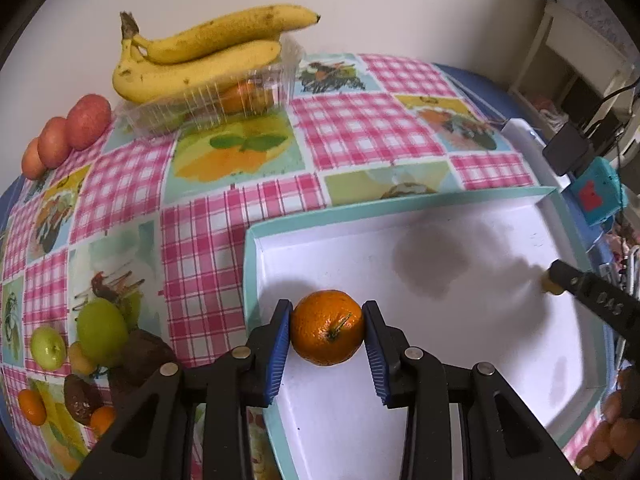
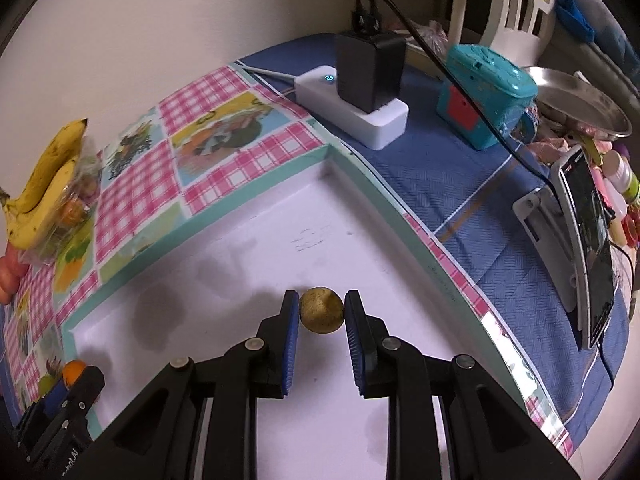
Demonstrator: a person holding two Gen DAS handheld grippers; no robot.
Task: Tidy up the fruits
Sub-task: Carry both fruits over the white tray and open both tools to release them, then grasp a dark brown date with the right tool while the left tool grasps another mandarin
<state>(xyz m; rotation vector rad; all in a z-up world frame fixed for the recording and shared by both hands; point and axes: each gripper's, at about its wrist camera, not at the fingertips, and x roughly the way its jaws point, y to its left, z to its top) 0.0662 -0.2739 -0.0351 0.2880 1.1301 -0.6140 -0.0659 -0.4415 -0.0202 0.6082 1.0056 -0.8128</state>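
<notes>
Fruits held over the white tray

Mandarin [image 1: 327,327] sits between the blue pads of the left gripper [image 1: 327,330], which is closed on it from both sides, stem turned toward the camera. It hangs above the near left corner of the white tray [image 1: 440,202], a shallow box with a pale green rim. The right gripper [image 2: 321,312] clamps a small round yellowish-brown fruit [image 2: 321,310] above the middle of the tray floor; what kind of fruit it is I cannot tell for sure. Both grippers point steeply down to the tray.

The tray lies on a tablecloth [image 1: 352,120] with pink checks and fruit pictures. At the far edge of the cloth, against the wall, a bunch of bananas [image 1: 200,56] rests on top of a clear plastic box [image 1: 208,100] with something orange inside. Three reddish apples [image 1: 68,136] stand in a row at the far left edge. At the near left edge there is a mixed group: two green apples [image 1: 88,336], some dark brown fruits [image 1: 144,356] and small oranges [image 1: 32,406]. Beyond the far right corner of the tray a white power strip [image 2: 352,108] carries a black charger [image 2: 368,72], just beside a teal box [image 2: 484,88].
</notes>
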